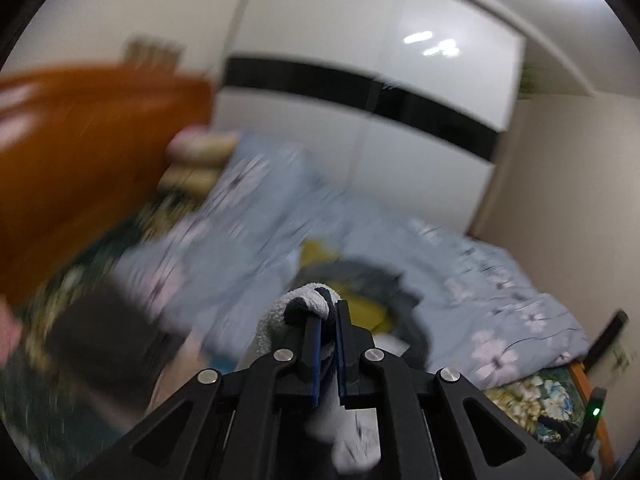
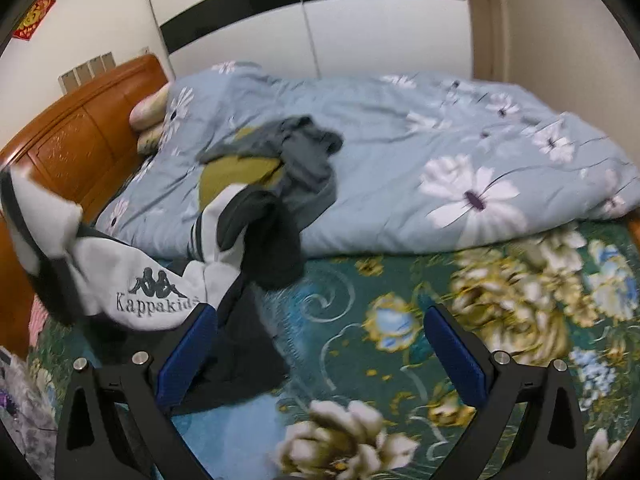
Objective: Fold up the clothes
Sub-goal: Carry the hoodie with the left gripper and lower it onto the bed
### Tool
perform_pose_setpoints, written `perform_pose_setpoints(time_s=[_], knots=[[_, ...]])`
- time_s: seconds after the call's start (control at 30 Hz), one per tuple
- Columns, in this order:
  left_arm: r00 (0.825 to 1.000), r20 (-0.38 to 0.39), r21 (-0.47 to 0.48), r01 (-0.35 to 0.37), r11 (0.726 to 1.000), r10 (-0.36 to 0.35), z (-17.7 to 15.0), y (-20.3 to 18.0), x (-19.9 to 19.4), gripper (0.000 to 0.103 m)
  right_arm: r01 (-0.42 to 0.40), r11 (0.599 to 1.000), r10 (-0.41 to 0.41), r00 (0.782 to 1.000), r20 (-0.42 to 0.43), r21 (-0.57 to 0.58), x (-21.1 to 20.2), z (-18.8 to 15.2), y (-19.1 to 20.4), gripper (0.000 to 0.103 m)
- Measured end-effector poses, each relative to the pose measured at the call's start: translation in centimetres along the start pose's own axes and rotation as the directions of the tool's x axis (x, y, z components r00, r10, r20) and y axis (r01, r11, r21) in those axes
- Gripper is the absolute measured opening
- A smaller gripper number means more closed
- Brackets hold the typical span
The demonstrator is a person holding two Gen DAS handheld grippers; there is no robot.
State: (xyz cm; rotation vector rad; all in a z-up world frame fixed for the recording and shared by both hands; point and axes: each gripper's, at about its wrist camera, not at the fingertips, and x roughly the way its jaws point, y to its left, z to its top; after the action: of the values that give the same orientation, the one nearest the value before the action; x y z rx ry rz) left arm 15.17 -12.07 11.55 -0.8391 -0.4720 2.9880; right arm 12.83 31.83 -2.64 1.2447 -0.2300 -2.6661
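Nearest in the left wrist view, the left gripper (image 1: 327,318) has its jaws pressed together on a fold of the white and dark sweatshirt (image 1: 308,300), whose fleecy cloth bunches over the fingertips and hangs down between the black arms toward six o'clock. In the right wrist view, the right gripper (image 2: 320,332) stands spread wide with nothing between its blue pads (image 2: 454,354), hovering above the bed sheet (image 2: 360,320), a dark green one with large cream and yellow flowers. At nine o'clock of that gripper the same sweatshirt (image 2: 152,292) lies in a heap on the sheet, its grey panel showing a printed logo and lettering, a dark part of it spreading under the left finger, and one end lifted up toward the left edge of the picture. Just beyond it, at about eleven o'clock, a pile of other clothes (image 2: 280,160) in grey and mustard yellow rests on the light blue quilt (image 2: 460,140) with white flowers, which covers the far half of the bed. At ten o'clock sit pillows (image 2: 150,114) against the orange wooden headboard (image 2: 80,132). Farthest off, at twelve o'clock, stands a white wardrobe (image 2: 360,36) with a black band across its doors, and a red paper decoration (image 2: 34,18) hangs on the wall at the upper left.
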Motion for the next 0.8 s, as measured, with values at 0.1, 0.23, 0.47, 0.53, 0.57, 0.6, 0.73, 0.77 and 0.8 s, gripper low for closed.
perform_pose_setpoints(time_s=[0.1,0.23,0.47,0.53,0.57,0.6,0.73,0.77,0.8], knots=[[0.998,-0.044,-0.077,-0.052,0.996,0.048,-3.2,3.4,-0.4,0.006,-0.092,0.995,0.094,0.994,-0.050,0.033,2.7,0.4,0.9,0.103],[0.994,-0.075,-0.103,-0.085,0.991,0.077,-5.8,6.0,-1.2,0.006,-0.175,0.980,0.185,0.977,-0.109,0.097,7.2,2.3,2.9,0.103],[0.994,-0.089,-0.168,-0.083,0.982,0.069,-6.6,9.1,-0.2,0.007,-0.168,0.935,0.235,0.953,-0.193,0.312,15.9,5.9,5.2,0.086],[0.993,-0.092,-0.178,-0.083,0.980,0.068,-6.6,9.7,-0.1,0.007,-0.158,0.933,0.227,0.955,-0.191,0.323,17.8,6.9,6.0,0.079],[0.993,-0.094,-0.183,-0.083,0.980,0.067,-6.6,9.9,0.0,0.007,-0.155,0.933,0.224,0.956,-0.189,0.325,18.7,7.4,6.5,0.077],[0.993,-0.095,-0.184,-0.083,0.979,0.067,-6.6,10.1,0.0,0.007,-0.156,0.930,0.228,0.955,-0.190,0.333,19.5,7.9,6.8,0.072],[0.993,-0.098,-0.184,-0.083,0.979,0.065,-6.5,10.7,0.0,0.007,-0.110,0.907,0.222,0.945,-0.239,0.408,23.4,9.0,7.0,0.034],[0.993,-0.099,-0.184,-0.082,0.979,0.065,-6.5,10.9,0.1,0.007,-0.098,0.895,0.228,0.939,-0.256,0.435,24.1,9.1,6.7,0.025],[0.993,-0.099,-0.182,-0.084,0.980,0.066,-6.4,10.9,0.1,0.007,-0.102,0.884,0.238,0.937,-0.254,0.455,24.2,9.1,6.5,0.015]])
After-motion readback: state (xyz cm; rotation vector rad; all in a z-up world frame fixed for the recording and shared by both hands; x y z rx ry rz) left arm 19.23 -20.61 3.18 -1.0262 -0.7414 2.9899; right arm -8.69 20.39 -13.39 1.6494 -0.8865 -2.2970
